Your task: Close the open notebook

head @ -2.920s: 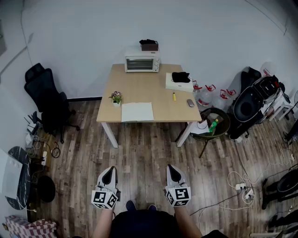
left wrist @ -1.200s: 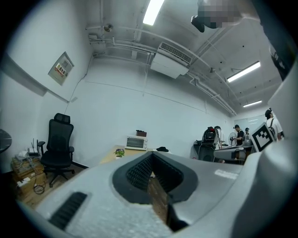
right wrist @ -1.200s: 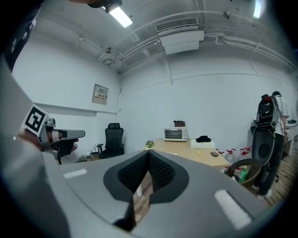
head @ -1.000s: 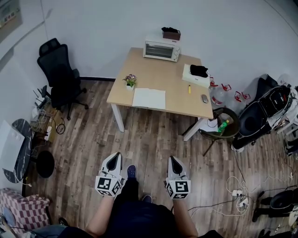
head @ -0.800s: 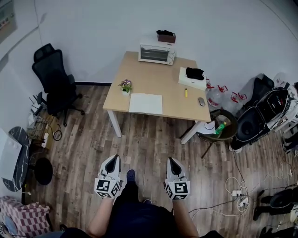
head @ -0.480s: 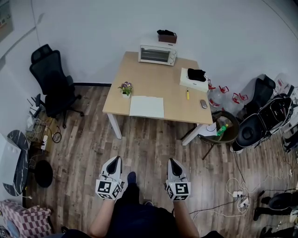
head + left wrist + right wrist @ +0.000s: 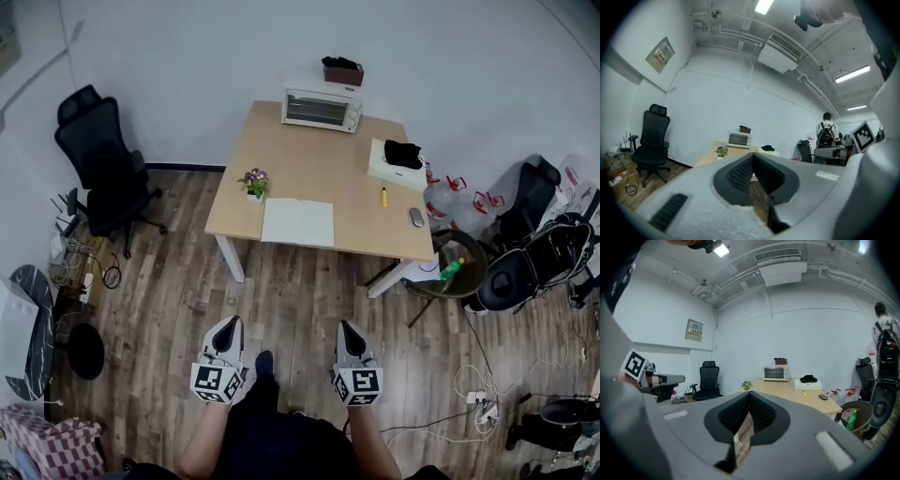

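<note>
The open notebook (image 7: 297, 222) lies flat with its white pages up at the near edge of the wooden table (image 7: 309, 159), far ahead of me. Both grippers are held over the wood floor, well short of the table. My left gripper (image 7: 231, 322) is shut with nothing in it, and in the left gripper view its tips (image 7: 752, 157) point toward the table (image 7: 723, 152). My right gripper (image 7: 345, 326) looks shut and empty too, showing only a thin slit at its tips (image 7: 750, 395), which aim at the table (image 7: 797, 393).
On the table stand a toaster oven (image 7: 322, 108), a small potted plant (image 7: 253, 182), a white box with a black item (image 7: 401, 159), a yellow pen (image 7: 384, 196) and a small grey device (image 7: 416, 217). A black office chair (image 7: 98, 159) is left. Water jugs (image 7: 450, 202), a scooter (image 7: 539, 267) and floor cables (image 7: 469, 412) are right.
The whole view has shifted as I walk: the table now sits slightly lower and nearer in the head view. Both grippers keep their place in front of me, jaws unchanged.
</note>
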